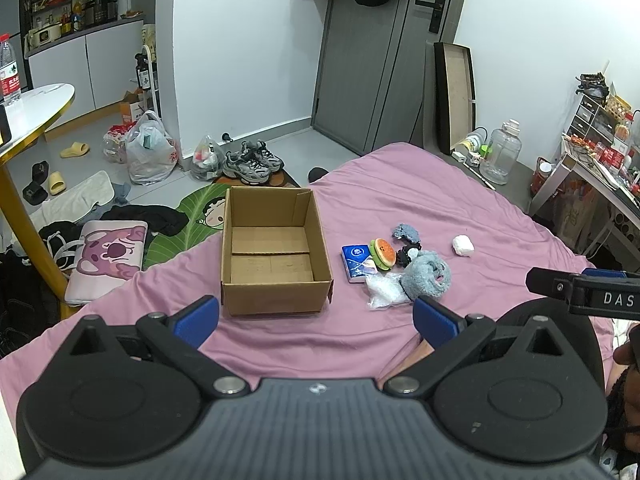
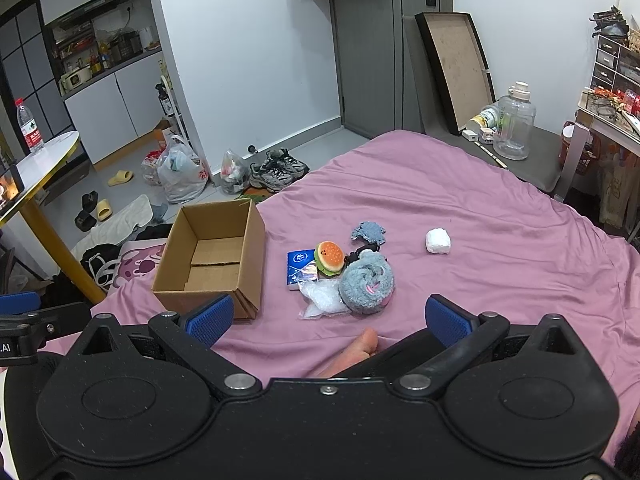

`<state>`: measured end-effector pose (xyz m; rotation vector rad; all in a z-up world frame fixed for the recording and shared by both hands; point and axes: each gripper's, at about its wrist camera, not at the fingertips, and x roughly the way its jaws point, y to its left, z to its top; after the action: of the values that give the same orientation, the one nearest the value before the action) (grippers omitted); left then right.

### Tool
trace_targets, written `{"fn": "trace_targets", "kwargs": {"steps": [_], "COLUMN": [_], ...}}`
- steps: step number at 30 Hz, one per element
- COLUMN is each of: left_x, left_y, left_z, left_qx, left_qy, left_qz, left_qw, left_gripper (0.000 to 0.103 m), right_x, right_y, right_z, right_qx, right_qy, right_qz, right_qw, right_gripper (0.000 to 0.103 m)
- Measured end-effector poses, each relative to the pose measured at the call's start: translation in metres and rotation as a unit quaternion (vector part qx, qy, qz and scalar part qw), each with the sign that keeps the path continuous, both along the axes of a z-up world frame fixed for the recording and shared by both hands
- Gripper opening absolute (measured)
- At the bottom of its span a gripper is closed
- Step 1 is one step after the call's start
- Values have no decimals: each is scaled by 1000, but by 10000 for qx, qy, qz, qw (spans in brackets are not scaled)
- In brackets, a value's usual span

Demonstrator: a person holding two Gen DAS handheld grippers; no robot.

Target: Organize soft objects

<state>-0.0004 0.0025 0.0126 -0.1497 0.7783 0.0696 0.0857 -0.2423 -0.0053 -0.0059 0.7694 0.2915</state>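
An open cardboard box (image 1: 275, 264) (image 2: 212, 256) stands empty on the pink bed. To its right lies a cluster: a blue tissue pack (image 1: 356, 262) (image 2: 298, 266), a burger plush (image 1: 383, 253) (image 2: 330, 258), a grey fluffy plush (image 1: 426, 276) (image 2: 366, 284), a clear plastic bag (image 1: 386, 290) (image 2: 324, 300), a small grey cloth (image 1: 405, 233) (image 2: 368, 232) and a black item (image 1: 407, 254). A white soft lump (image 1: 463, 245) (image 2: 437, 241) lies apart to the right. My left gripper (image 1: 316, 320) and right gripper (image 2: 330, 320) are both open and empty, hovering short of the objects.
The pink bedsheet (image 1: 420, 200) (image 2: 460, 192) covers the bed. Its left edge drops to a cluttered floor with shoes (image 1: 252, 162), bags and a pillow (image 1: 108, 260). A round table (image 1: 28, 112) stands left. A bare foot (image 2: 356, 350) lies under my right gripper.
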Motion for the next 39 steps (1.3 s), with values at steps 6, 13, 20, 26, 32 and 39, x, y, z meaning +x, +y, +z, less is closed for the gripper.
{"fn": "trace_targets", "kwargs": {"steps": [6, 13, 20, 26, 32, 39], "left_x": [0, 0, -4, -1, 14, 33], "left_y": [0, 0, 2, -7, -16, -25], "left_z": [-1, 0, 3, -2, -6, -15], "left_qx": [-2, 4, 39, 167, 228, 268], "left_qy": [0, -5, -2, -66, -123, -169], "left_qz": [5, 2, -4, -4, -3, -108], "left_qw": [10000, 10000, 10000, 9998, 9997, 9994], "left_gripper": [102, 102, 102, 102, 102, 102], "right_x": [0, 1, 4, 8, 18, 33], "right_y": [1, 0, -2, -5, -9, -11], "right_z": [-1, 0, -3, -10, -20, -25], "right_qx": [-7, 17, 45, 87, 116, 194], "right_qy": [-1, 2, 31, 73, 166, 248], "right_qz": [-4, -2, 42, 27, 7, 114], "right_qw": [10000, 10000, 10000, 9999, 9998, 9994], "right_gripper": [103, 103, 103, 103, 103, 103]}}
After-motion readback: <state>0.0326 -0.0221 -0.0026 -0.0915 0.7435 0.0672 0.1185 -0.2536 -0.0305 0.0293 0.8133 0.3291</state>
